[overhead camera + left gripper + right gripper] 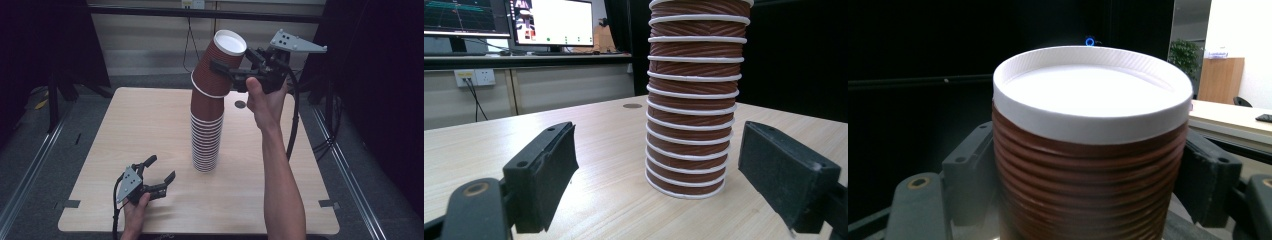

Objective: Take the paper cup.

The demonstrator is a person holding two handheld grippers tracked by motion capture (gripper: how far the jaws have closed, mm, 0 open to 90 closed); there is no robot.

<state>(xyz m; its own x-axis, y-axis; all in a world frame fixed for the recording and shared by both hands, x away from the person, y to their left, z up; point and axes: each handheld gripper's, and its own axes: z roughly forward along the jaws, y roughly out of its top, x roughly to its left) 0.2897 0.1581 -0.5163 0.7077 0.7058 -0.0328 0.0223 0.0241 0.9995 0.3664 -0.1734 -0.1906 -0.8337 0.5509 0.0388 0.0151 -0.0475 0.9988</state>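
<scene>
A tall stack of upside-down brown ribbed paper cups (206, 135) with white rims stands mid-table; its lower part rises ahead in the left gripper view (691, 100). The top brown cup (220, 62), upside down with its white base up, is tilted and partly lifted above the stack. My right gripper (235, 75) is shut on that cup, its jaws pressing both sides of the ribbed wall (1088, 170). My left gripper (159, 170) rests low near the table's front left, open, with nothing between its fingers (544, 170), a short way from the stack's foot.
The light wooden table (140, 125) has a small round grommet (240, 104) behind the stack. Monitors (551, 22) stand on a desk beyond the table. Dark curtains and floor rails flank both sides.
</scene>
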